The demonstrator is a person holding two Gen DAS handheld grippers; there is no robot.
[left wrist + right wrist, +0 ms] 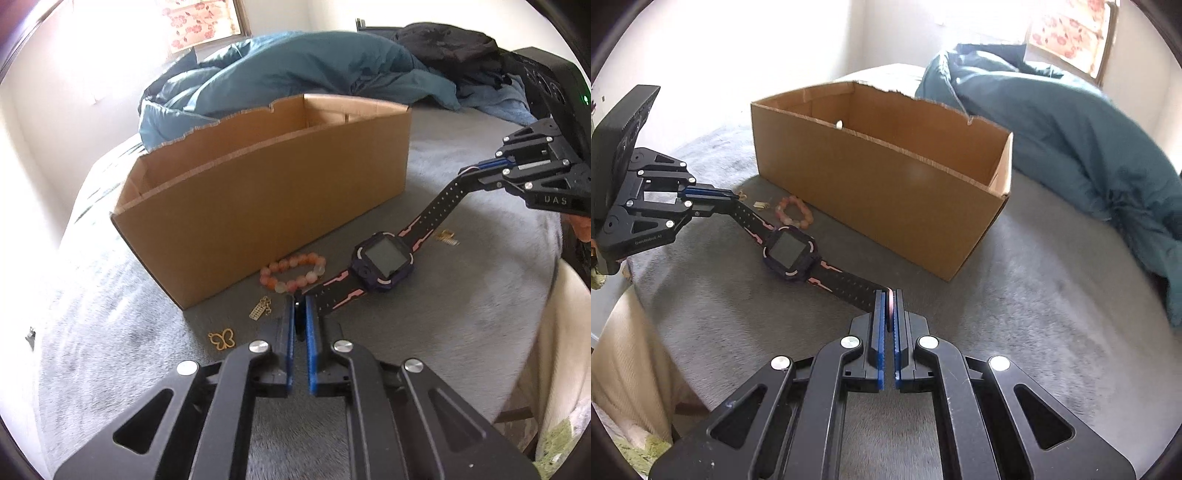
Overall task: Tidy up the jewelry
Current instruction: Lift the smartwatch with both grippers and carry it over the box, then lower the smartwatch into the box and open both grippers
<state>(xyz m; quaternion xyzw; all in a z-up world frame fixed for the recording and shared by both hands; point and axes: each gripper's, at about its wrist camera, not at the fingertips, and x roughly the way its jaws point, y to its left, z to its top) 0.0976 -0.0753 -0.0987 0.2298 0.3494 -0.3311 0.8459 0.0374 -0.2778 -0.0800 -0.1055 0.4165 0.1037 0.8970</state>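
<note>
Black gripper arms with blue pads fill the bottom of both views. Each one is clamped tight on one end of the same watch (382, 264).

From the left wrist view, the left gripper (300, 306) has its jaws squeezed on the tip of the near strap. The watch hangs between the two grippers, above the grey blanket (461, 314). Its dark square face sits just ahead of the jaws and a bit to the right. The black strap with pink marks runs on up to the right gripper (476, 171), which pinches the far end.

From the right wrist view, the right gripper (888, 295) bites its strap end too, and the watch (788, 254) stretches away to the left gripper (729, 195).

Just past the left jaws, a little to the left, lies a pink bead bracelet (293, 272). Closer to those jaws on the left sit a small gold charm (260, 309) and a gold butterfly ring (221, 338). Another small gold piece (447, 237) lies to the right, beyond the watch face.

Behind the bracelet stands an open cardboard box (266, 192) with a torn top edge. A blue quilt (295, 70) is heaped behind the box.
</note>
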